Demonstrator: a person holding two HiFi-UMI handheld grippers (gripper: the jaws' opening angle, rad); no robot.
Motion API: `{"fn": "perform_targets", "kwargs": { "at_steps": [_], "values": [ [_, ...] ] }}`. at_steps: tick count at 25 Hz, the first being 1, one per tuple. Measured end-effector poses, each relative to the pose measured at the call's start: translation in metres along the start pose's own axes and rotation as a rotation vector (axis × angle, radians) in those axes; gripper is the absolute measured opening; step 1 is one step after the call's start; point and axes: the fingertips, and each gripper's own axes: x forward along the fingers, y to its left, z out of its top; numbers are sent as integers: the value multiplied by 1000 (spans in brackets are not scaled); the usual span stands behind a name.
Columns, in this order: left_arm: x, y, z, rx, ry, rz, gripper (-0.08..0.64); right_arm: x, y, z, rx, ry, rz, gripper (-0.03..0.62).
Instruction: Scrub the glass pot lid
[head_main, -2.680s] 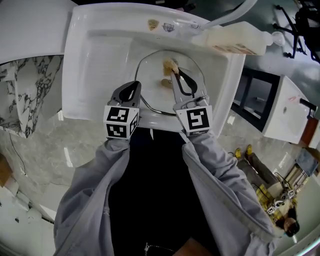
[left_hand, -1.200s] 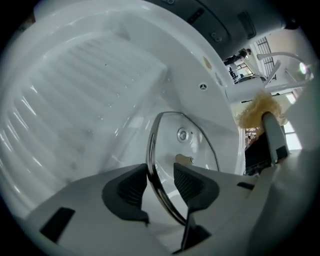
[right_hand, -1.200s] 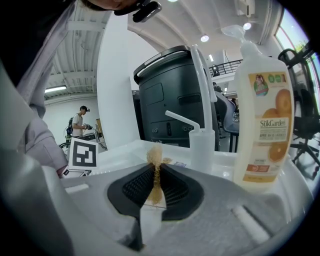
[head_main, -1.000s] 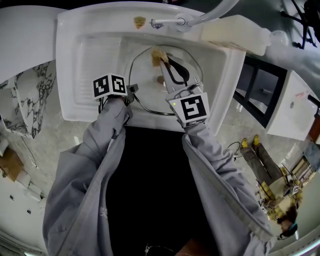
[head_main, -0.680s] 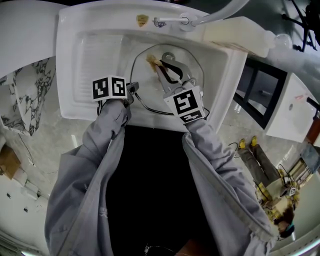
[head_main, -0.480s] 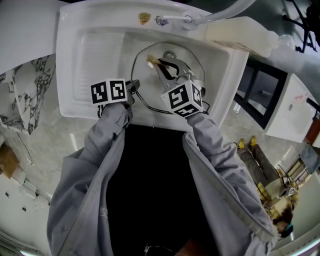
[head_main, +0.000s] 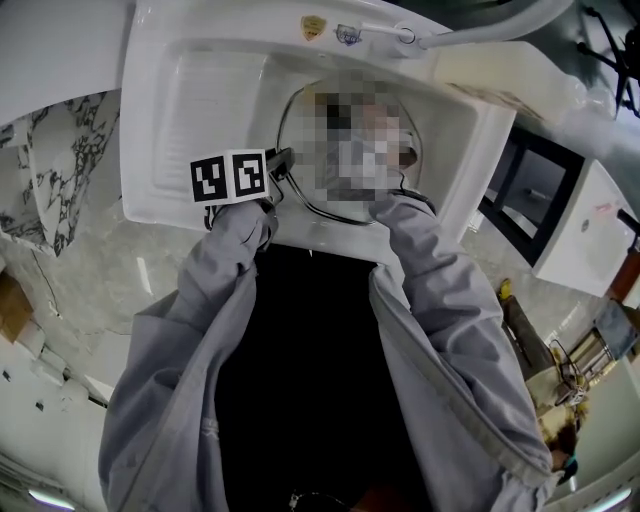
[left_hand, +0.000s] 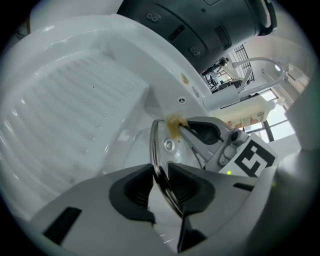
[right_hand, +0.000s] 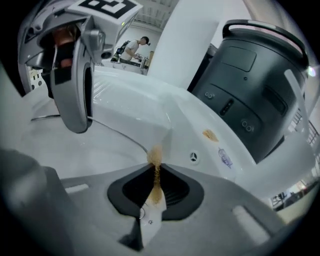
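The left gripper (left_hand: 161, 187) has just been closing its jaws, and the steel rim of the glass pot lid (left_hand: 165, 152) sits between the pads, which pinch it from both sides. The lid stands on edge in the white sink (left_hand: 75, 110), its rim running away from this gripper toward the back wall of the basin and its knob side facing right in this gripper's view. The right gripper (right_hand: 156, 182) is pressed together on a thin yellow-brown scrub pad (right_hand: 155, 157), with a tuft of it sticking out past the fingertips. That tuft meets the far, upper stretch of the lid's rim, so the scrubbing hand is on the lid's far edge while the holding hand clamps the near edge. From the right gripper the lid's rim trails off up and to the left toward the left gripper, so I judge the coming stroke has to follow that line, along the rim or across the glass beside it. In the head view both grey sleeves (head_main: 210, 300) reach forward over the sink's front edge and both grippers angle down into the basin, the left one low at the near side; the right one is covered there by a mosaic patch.
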Motion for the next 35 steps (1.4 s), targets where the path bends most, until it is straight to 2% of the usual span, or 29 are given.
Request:
{"fn": "perform_targets", "kwargs": {
  "at_steps": [6,11,15,21,26,35],
  "values": [
    [3,5,-3,-2,12,-3,92,13,23,2,-79,23,89,31],
    [3,8,-4,-8,6,-6,94,8,53,5,-110,19,254,31],
    [3,7,-5,8,4,3,95,-8,80,4,-97,12,370,31],
    [1,7,-4,41,-15,17,98,-46,109,6,-37,11,492,31],
    [-3,8,-5,78,-29,39,106,-77,128,7,50,-12,603,31],
    [-5,6,-5,68,-48,33,107,-133,143,0,285,-13,898,31]
  ]
}}
